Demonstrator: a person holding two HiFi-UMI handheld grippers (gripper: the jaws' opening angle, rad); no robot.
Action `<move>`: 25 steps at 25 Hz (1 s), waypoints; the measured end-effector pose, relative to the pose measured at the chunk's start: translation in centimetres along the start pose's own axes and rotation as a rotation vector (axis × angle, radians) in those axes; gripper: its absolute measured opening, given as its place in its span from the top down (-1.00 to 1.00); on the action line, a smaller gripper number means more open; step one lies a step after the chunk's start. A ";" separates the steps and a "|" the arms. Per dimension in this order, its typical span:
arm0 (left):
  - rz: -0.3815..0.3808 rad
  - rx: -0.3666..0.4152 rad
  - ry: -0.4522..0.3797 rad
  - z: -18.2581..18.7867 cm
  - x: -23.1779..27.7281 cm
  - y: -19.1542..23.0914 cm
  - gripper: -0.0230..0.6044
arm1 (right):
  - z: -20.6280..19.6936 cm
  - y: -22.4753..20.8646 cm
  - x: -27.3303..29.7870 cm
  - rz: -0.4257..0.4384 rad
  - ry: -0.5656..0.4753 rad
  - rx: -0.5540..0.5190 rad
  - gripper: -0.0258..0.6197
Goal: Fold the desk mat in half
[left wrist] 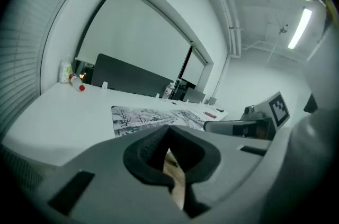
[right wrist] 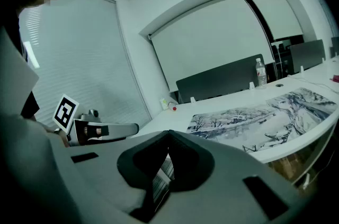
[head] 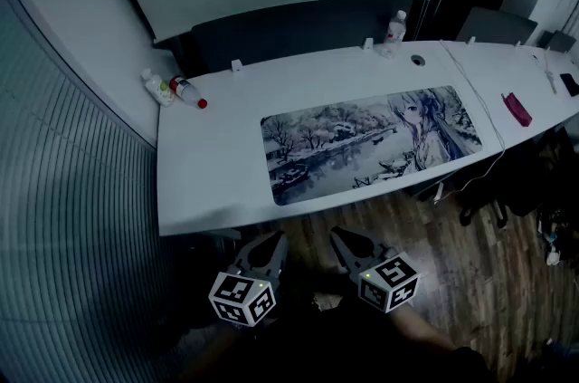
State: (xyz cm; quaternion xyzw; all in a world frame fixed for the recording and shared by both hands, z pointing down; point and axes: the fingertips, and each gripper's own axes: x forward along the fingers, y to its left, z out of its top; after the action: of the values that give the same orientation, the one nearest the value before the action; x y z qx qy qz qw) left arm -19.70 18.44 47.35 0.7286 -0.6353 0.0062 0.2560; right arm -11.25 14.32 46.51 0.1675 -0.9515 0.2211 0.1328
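Plainly the folding has not begun: the mat lies flat and fully spread on the white tabletop, right of centre in the head view, with its near long edge running close along the tabletop's front edge. The left gripper and the right gripper hang side by side at the bottom of that frame, over the wooden floor and well short of the tabletop. Each gripper's own view shows its jaws drawn together at the tips with nothing between them. The step in hand looks like the approach. Next, I judge, both grippers must rise and reach toward the mat, spread their jaws, and each pinch a corner or edge of one end. That end can then be lifted and carried across to the other. Since the mat lies flush on the surface, slipping a jaw under its edge will likely be the delicate part. Two bottles at the upper left stand well clear.
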 end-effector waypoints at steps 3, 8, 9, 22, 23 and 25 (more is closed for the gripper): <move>-0.002 -0.001 -0.001 -0.1 0.0 -0.1 0.91 | -0.3 -0.5 -0.1 -0.016 -0.001 -0.026 0.85; -0.005 -0.001 -0.002 -0.2 0.0 -0.1 0.91 | -0.4 -0.6 -0.1 -0.021 -0.004 -0.032 0.85; -0.005 -0.002 -0.001 -0.3 -0.1 -0.1 0.91 | -0.4 -0.5 -0.1 -0.019 -0.006 -0.031 0.85; 0.005 -0.016 -0.009 -0.6 -1.1 0.7 0.91 | -0.4 -0.4 1.3 -0.030 0.020 -0.071 0.84; 0.007 -0.020 -0.012 -0.6 -1.2 0.8 0.91 | -0.3 -0.3 1.6 -0.030 0.024 -0.077 0.84; 0.012 -0.029 -0.017 -0.6 -1.5 1.2 0.91 | -0.3 -0.2 2.0 -0.032 0.037 -0.090 0.84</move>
State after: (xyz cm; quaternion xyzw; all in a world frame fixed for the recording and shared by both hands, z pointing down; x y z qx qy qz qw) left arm -20.90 20.03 47.82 0.7210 -0.6418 -0.0076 0.2609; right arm -12.95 13.74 47.52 0.1725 -0.9551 0.1789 0.1612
